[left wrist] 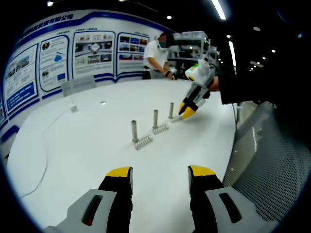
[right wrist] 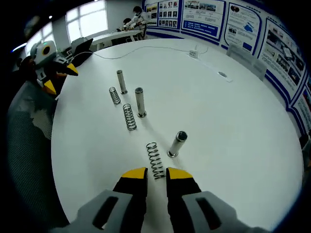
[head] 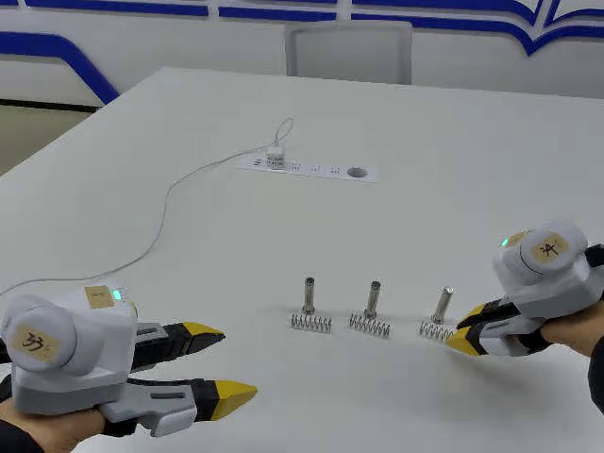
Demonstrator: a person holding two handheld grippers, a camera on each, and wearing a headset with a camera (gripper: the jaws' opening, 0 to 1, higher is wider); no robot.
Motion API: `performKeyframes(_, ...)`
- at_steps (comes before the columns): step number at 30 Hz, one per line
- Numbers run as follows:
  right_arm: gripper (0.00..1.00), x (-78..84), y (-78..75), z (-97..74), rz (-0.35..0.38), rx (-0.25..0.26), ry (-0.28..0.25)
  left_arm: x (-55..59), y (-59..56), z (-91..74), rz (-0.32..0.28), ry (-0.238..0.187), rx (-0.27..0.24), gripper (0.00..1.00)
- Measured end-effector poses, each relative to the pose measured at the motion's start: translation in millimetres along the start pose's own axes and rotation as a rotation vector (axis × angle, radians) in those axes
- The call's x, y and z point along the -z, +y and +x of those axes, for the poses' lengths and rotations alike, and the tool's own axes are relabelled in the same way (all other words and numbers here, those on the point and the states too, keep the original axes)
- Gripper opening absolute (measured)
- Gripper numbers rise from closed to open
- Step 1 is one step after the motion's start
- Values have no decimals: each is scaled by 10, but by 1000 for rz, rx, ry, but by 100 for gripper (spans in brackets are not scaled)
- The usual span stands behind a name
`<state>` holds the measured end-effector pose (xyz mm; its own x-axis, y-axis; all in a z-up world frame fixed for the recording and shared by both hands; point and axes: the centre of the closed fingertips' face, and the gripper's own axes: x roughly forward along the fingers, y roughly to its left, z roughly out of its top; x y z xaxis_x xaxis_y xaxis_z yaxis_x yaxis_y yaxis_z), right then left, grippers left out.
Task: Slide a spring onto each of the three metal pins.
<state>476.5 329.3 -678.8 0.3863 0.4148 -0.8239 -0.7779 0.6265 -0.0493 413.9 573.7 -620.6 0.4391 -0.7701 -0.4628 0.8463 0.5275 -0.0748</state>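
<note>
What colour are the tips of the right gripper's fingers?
Yellow tips on black fingers of the right gripper; clearest in the right gripper view.

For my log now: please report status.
Left hand-held gripper open, away from parts. Right hand-held gripper open, tips at nearest spring. Pins bare. Nothing blocks.

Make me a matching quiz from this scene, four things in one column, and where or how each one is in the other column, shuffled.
1 left gripper
2 right gripper
3 metal pins
4 springs

A lying on their sides, one before each pin
B standing on end in a row
C fingers wide apart, away from the parts
D fingertips either side of one spring's end

Pairs: 1-C, 2-D, 3-B, 4-A
</note>
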Motion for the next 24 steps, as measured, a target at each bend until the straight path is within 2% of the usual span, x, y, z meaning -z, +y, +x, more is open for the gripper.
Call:
performKeyframes(3,16,32,7,22,-82,-20,39,4,-1,-3,2,4,0,47)
performKeyframes(7,16,22,11,26,-130,-34,66,6,-9,-1,7,9,2,46)
performKeyframes(11,15,35,46,29,-180,-75,113,7,-16,-5,13,13,3,46)
performKeyframes(14,14,59,34,45,-219,-85,152,0,-19,-8,17,14,5,46)
performKeyframes(18,13,88,4,70,-245,-103,189,-30,-25,-17,25,11,8,46)
performKeyframes(24,12,91,8,86,-226,-116,212,-92,-51,-15,49,13,24,46)
